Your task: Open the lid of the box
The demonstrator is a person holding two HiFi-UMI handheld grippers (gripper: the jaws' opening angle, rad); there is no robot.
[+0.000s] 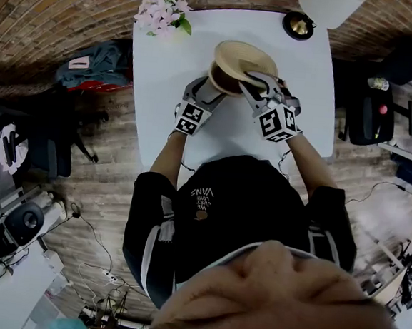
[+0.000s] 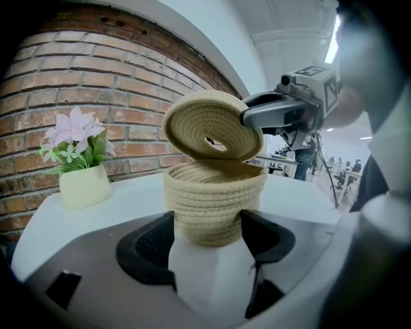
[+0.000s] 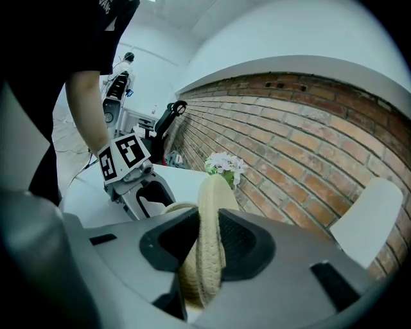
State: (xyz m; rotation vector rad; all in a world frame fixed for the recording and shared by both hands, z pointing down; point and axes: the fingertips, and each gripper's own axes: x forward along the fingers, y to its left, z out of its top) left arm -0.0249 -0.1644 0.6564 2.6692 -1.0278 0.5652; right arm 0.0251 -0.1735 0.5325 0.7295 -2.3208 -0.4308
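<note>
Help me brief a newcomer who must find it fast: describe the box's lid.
On the white table by the brick wall stands a woven rope box. The lid is the coiled-rope disc tilted above its mouth, edge pinched in the right gripper; unlike the box, it is flat and off the table.

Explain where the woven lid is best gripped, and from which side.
Grip the lid by its thin rim, edge-on from the right, as the right hand-held gripper does: the flat coiled disc, tilted up off the basket, offers two broad faces for the pads.
</note>
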